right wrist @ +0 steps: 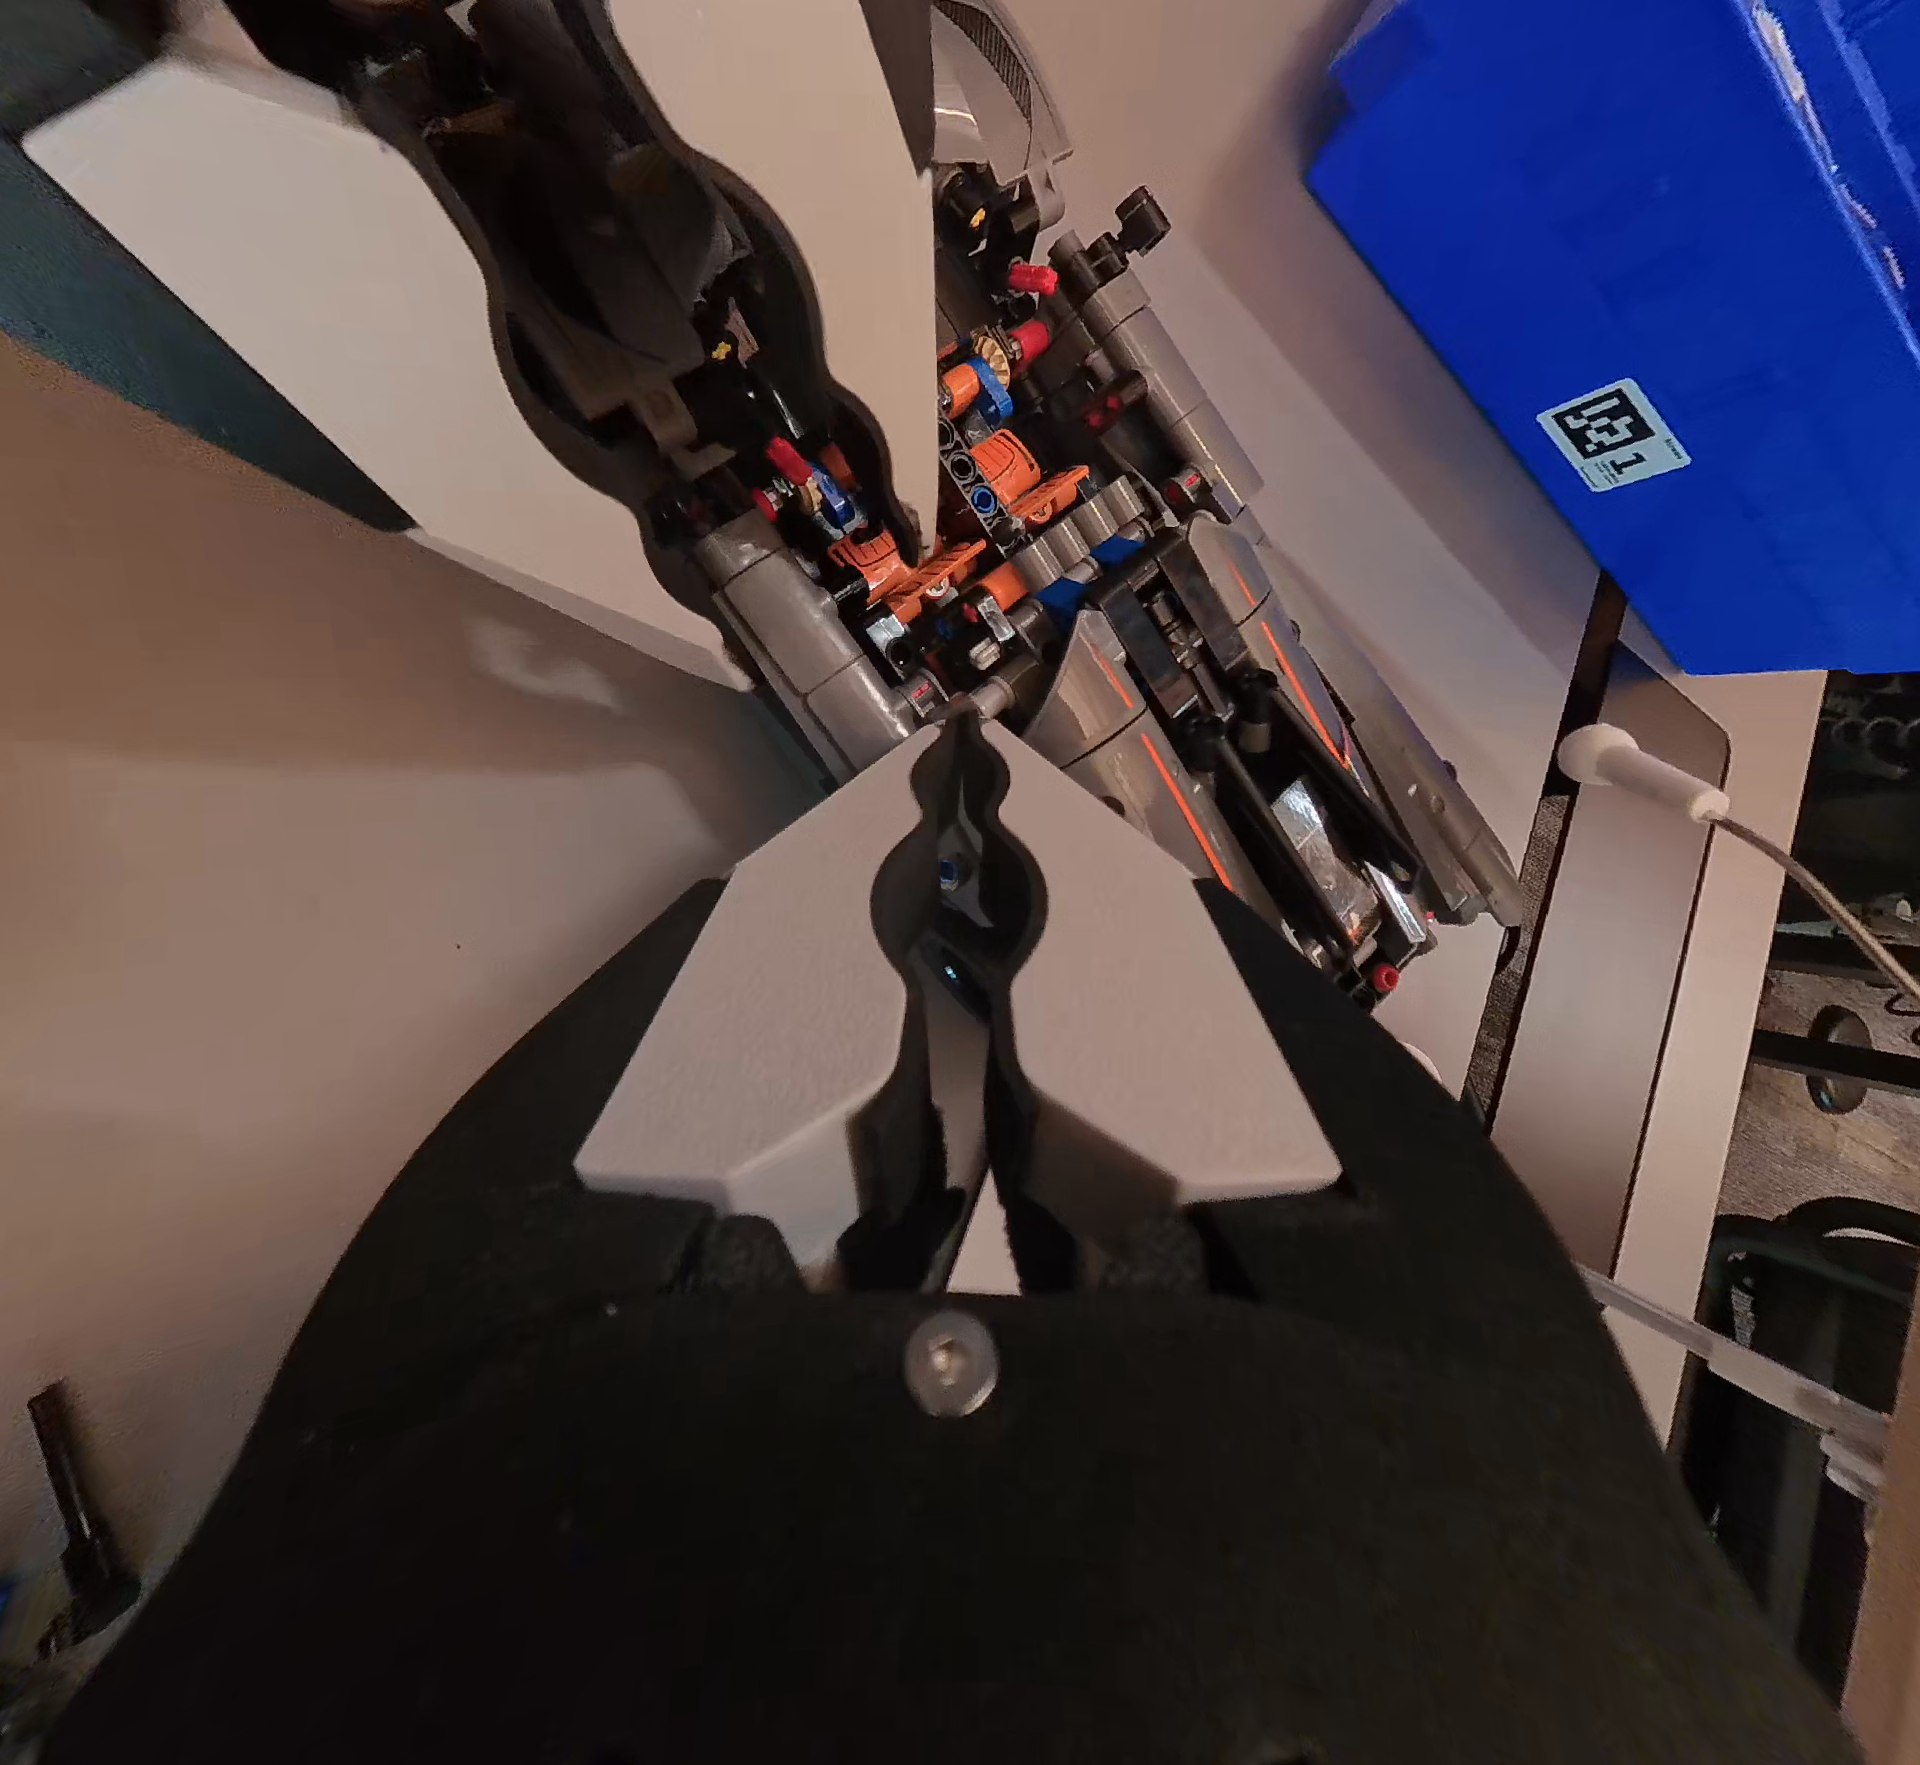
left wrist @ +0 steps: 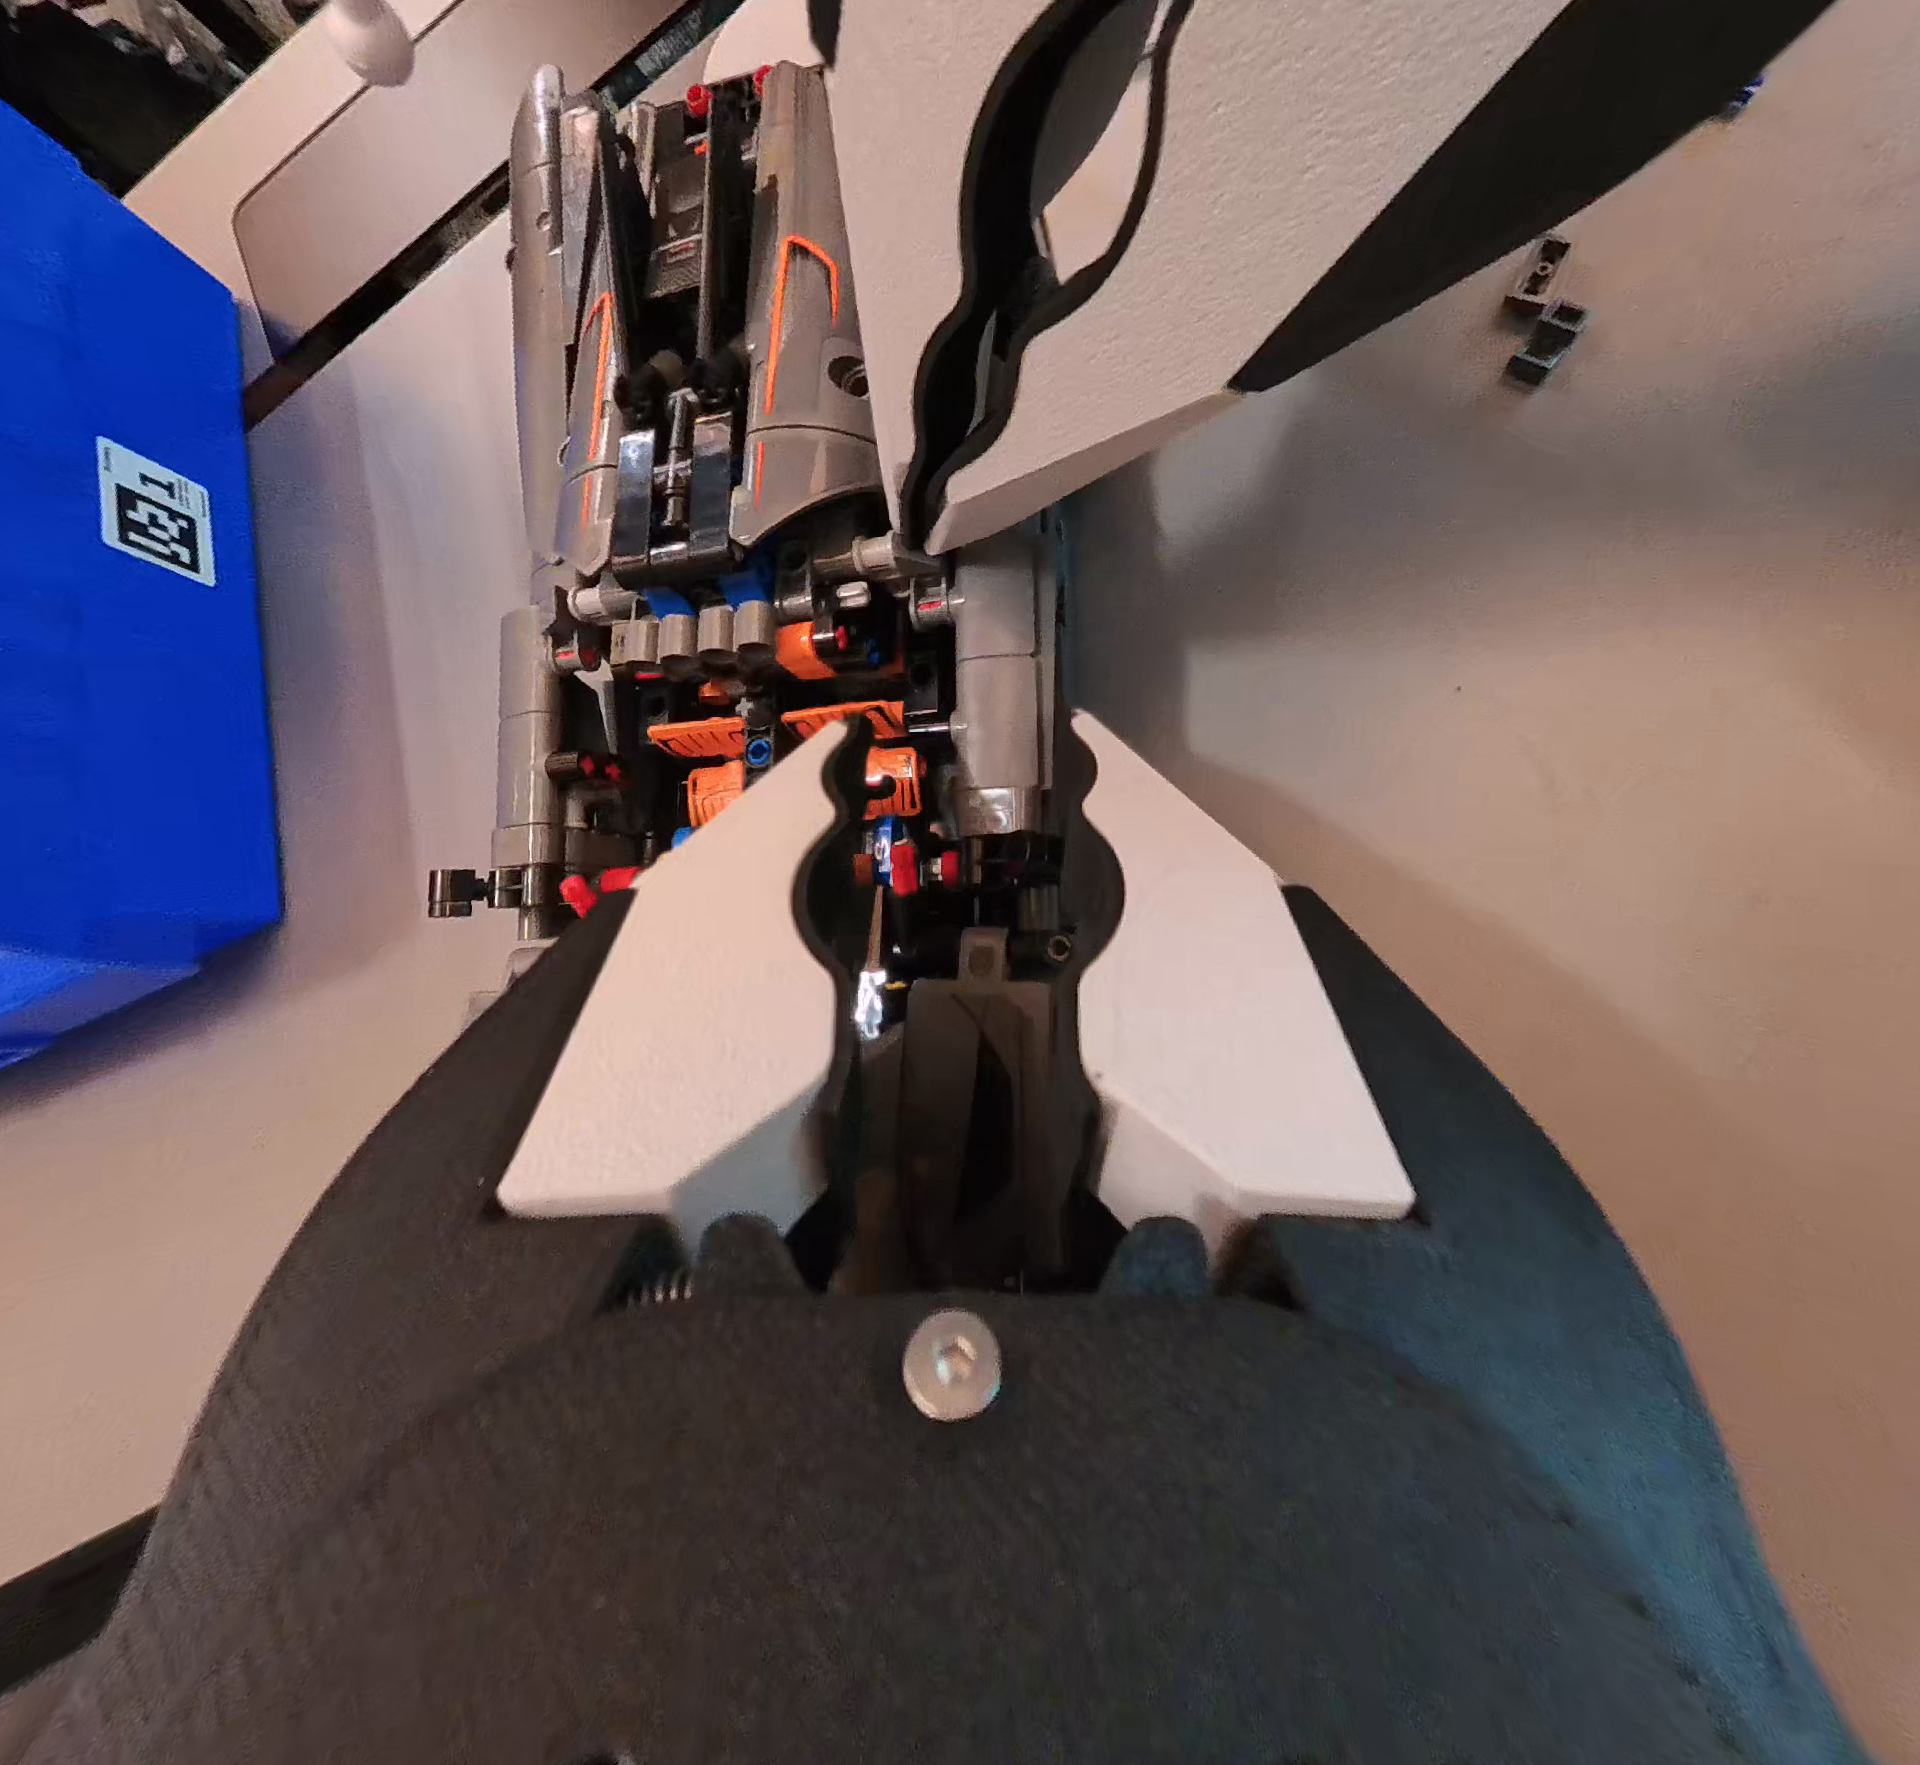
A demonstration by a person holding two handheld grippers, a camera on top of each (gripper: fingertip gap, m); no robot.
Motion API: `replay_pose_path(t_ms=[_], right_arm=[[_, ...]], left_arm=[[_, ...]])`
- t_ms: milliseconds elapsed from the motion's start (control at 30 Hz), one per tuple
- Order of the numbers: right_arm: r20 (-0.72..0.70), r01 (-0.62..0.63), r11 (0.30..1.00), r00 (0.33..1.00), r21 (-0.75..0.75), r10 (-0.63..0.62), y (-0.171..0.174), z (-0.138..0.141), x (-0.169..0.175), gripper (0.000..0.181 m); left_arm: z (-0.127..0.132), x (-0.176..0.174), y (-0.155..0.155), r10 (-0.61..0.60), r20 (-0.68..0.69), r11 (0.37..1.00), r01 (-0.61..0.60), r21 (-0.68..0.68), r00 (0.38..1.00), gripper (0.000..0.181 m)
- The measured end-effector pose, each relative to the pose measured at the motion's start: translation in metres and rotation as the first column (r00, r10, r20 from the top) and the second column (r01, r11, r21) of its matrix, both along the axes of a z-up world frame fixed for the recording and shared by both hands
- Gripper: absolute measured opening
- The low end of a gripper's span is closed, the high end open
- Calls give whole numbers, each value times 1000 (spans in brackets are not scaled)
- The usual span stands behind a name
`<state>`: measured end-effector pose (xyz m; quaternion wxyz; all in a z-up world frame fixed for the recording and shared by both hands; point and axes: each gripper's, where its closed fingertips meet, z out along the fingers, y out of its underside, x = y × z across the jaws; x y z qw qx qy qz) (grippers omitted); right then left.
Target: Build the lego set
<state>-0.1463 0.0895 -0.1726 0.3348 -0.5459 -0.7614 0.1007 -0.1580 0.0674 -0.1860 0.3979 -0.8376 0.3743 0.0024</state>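
Observation:
A grey lego vehicle model (left wrist: 790, 344) with orange stripes and orange, blue and red inner parts lies on the pale table (left wrist: 1507, 780). My left gripper (left wrist: 961, 728) straddles the model's near end, its white fingers (left wrist: 686, 988) closed on the dark grey section between them. It also shows in the right wrist view (right wrist: 821, 609). My right gripper (right wrist: 961, 723) comes in from the side, its tips pinched together at the end of a short grey axle (right wrist: 992, 699) sticking out of the model (right wrist: 1143, 749). In the left wrist view the right gripper (left wrist: 914, 536) meets that axle (left wrist: 878, 557).
A blue bin (left wrist: 125, 572) with a tag stands beside the model (right wrist: 1621, 261). A white plug and cable (right wrist: 1631, 765) join a silver slab (right wrist: 1621, 988) at the table's edge. Small dark grey pieces (left wrist: 1543, 313) lie loose. A black bolt (right wrist: 62, 1487) lies nearby. Only a small space, under 4 cm, lies between the two pairs of fingers.

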Motion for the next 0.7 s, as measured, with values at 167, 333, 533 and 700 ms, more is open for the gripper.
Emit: replay_pose_path(t_ms=[167,333,533,700], right_arm=[[-2,-3,1000,1000,-2,3,-1,0,-1,0],[0,-6,1000,1000,-1,6,-2,0,-2,0],[0,-6,1000,1000,-2,6,-2,0,-2,0],[2,-4,1000,1000,-1,4,-2,0,-2,0]], left_arm=[[-2,-4,-3,29,-14,999,-30,-30,999,35],[-3,-4,-6,15,-30,999,-17,-37,999,30],[-6,-2,-4,1,-58,999,-3,-36,998,30],[-8,0,-3,-10,-84,999,8,-35,996,27]])
